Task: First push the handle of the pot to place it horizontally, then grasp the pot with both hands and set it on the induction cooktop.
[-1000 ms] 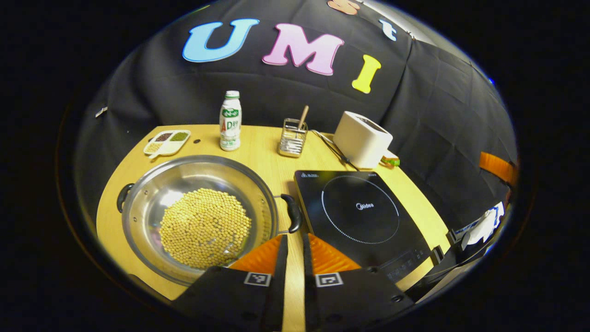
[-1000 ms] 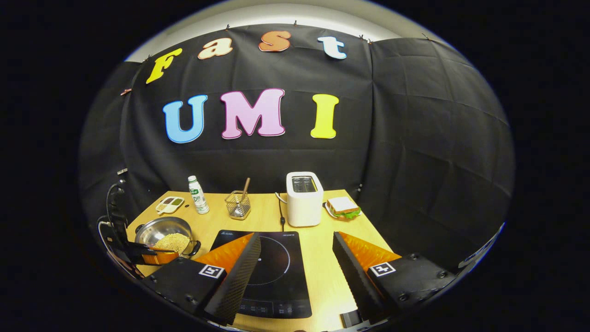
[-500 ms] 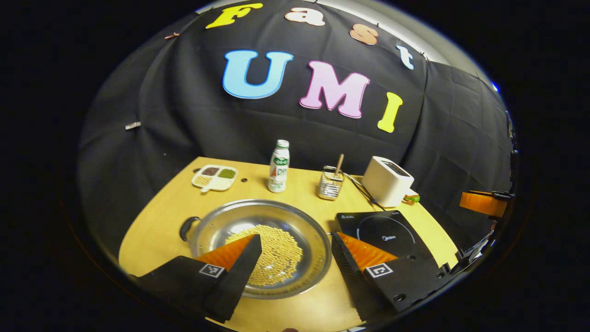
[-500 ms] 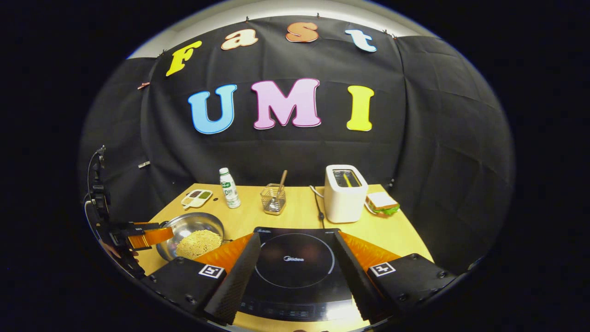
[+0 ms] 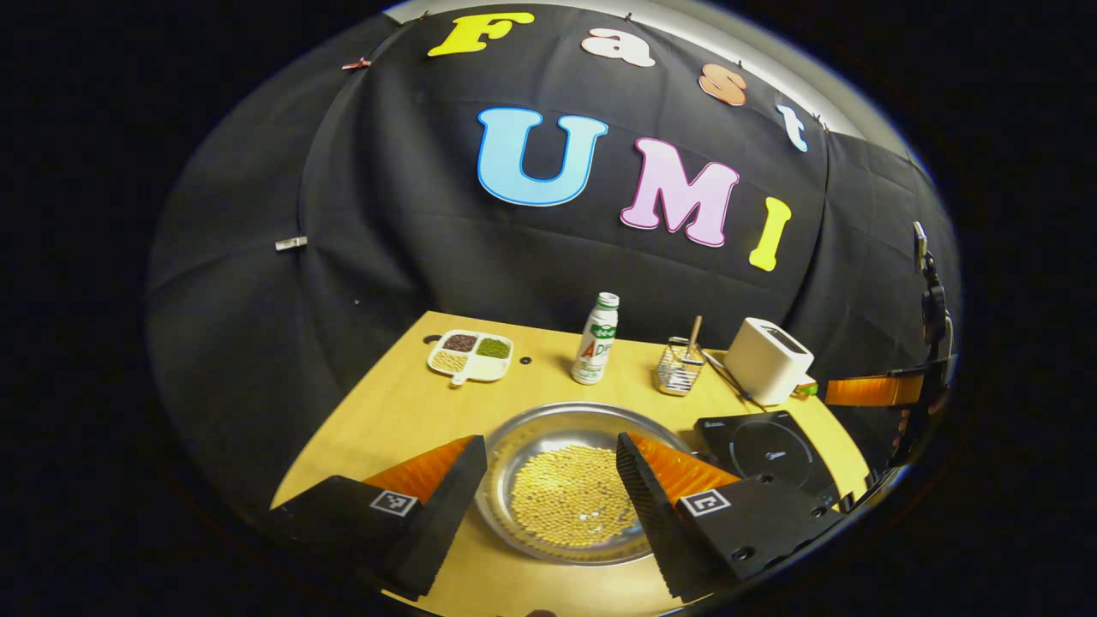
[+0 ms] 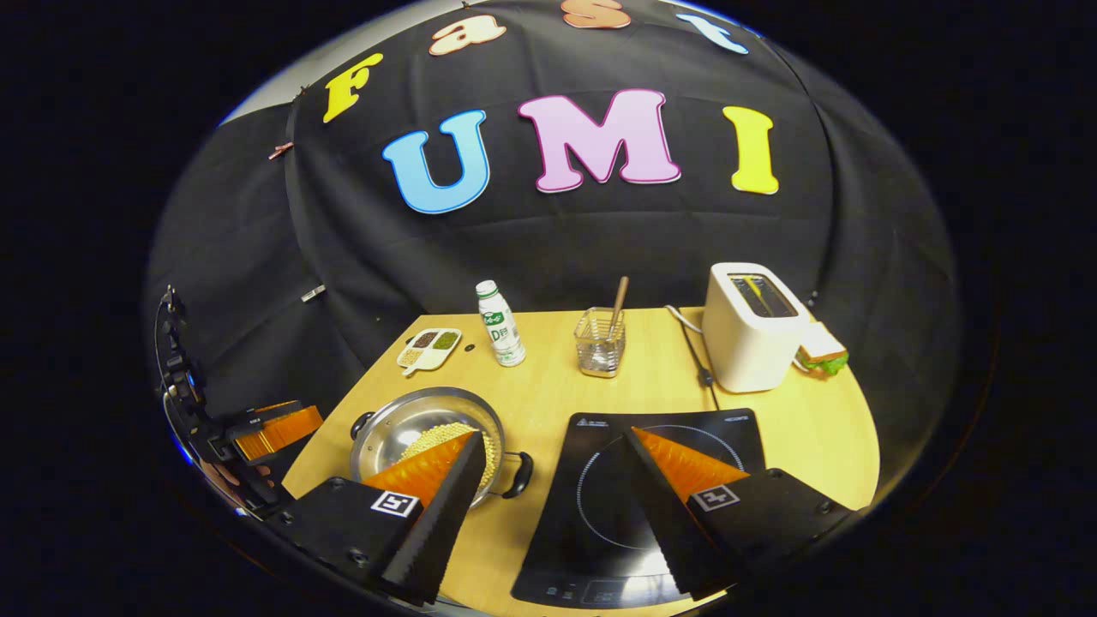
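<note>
A steel pot (image 5: 548, 422) half full of soybeans (image 5: 570, 495) stands on the wooden table, just ahead of my left gripper (image 5: 548, 446), whose fingers are open and held above its near rim. In the right gripper view the pot (image 6: 398, 426) shows one black handle (image 6: 519, 474) toward the cooktop and the other (image 6: 361, 424) on the opposite side. The black induction cooktop (image 6: 587, 514) lies to the pot's right, under my open right gripper (image 6: 553, 437). The left gripper (image 6: 274, 426) hovers off the table's left edge, and the right gripper (image 5: 874, 390) hangs beyond the cooktop (image 5: 771, 446).
Along the back of the table (image 6: 557, 390) stand a divided dish of beans (image 6: 428, 347), a small bottle (image 6: 500, 324), a wire utensil holder (image 6: 600, 344), a white toaster (image 6: 754, 330) with its cord, and a sandwich (image 6: 821, 350).
My left gripper, shut beside the pot's right handle a second ago, has opened and drawn back to the left and up. The right gripper has come closer to the table and swung toward the pot.
</note>
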`<state>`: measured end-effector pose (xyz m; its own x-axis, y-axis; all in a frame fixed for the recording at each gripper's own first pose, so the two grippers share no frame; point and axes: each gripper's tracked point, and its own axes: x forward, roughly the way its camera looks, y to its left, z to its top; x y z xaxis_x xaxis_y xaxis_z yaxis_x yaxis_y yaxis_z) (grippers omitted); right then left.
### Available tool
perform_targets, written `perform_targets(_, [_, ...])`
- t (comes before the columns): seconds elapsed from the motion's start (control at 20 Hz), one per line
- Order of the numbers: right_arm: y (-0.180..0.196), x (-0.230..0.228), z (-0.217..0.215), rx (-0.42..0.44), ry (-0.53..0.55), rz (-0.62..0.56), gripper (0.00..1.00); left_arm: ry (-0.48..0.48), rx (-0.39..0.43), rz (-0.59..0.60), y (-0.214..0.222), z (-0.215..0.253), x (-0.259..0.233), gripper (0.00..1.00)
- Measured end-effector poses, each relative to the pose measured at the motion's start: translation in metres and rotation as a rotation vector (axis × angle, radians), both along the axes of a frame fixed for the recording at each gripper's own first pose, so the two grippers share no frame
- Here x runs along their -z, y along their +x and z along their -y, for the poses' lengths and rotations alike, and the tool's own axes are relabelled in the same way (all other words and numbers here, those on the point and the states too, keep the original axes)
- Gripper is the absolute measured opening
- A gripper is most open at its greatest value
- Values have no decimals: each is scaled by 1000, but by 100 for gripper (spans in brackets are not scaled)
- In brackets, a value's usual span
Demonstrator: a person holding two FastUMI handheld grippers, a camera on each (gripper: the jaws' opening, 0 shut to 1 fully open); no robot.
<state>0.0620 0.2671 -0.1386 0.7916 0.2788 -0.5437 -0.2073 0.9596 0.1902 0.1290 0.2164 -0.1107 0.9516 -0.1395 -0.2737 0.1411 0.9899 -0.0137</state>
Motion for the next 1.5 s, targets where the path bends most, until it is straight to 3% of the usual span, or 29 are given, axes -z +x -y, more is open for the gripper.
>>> perform_targets(0.25, [8,42,-47,-76,24,-138,99,34,2,-7,12,-28,5,95])
perform_targets(0.55, [20,103,-69,-55,75,-280,99,-21,-10,-56,40,-46,32,95])
perform_targets(0.95, [27,166,-73,-47,56,-378,99,-33,9,-110,90,-56,69,95])
perform_targets(1.5, [34,196,-96,-36,68,-423,99,-83,67,-256,118,-59,126,94])
